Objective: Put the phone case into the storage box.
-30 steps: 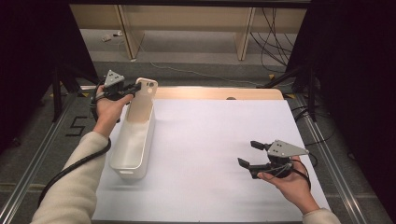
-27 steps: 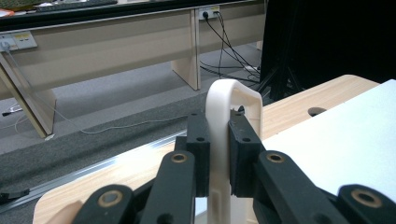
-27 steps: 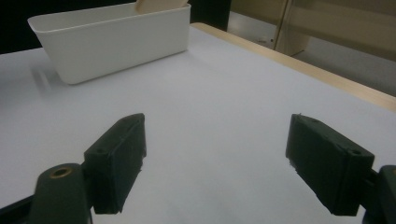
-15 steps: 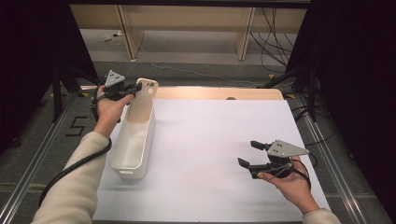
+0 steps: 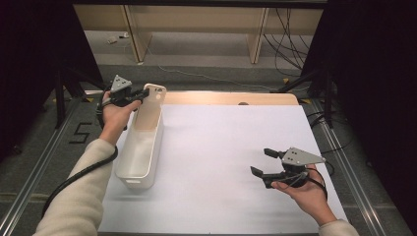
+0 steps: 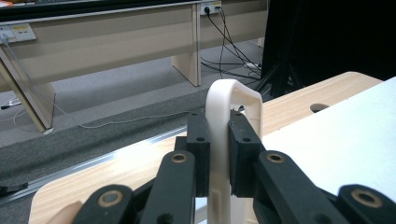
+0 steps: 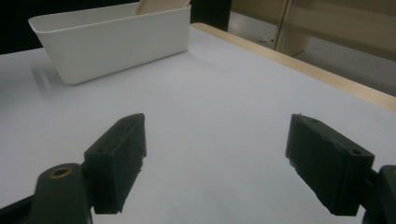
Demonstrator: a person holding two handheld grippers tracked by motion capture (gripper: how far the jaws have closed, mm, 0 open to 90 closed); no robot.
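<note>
A long white plastic bin (image 5: 140, 147) lies on the white table sheet (image 5: 221, 147) at the left, its far end rising into a looped handle (image 5: 153, 92). My left gripper (image 5: 142, 93) is shut on that handle; in the left gripper view the two black pads clamp the cream handle (image 6: 224, 107) from both sides. My right gripper (image 5: 260, 162) hovers low over the sheet at the right front, its jaws wide apart with nothing between them. The bin (image 7: 112, 39) lies far ahead of it in the right gripper view.
The wooden table edge (image 5: 231, 97) runs along the back, with a small round hole (image 5: 242, 103) in it. Beyond it are bench legs (image 5: 258, 34) and loose cables (image 5: 290, 29) on the floor. Metal rails (image 5: 354, 172) border the table on both sides.
</note>
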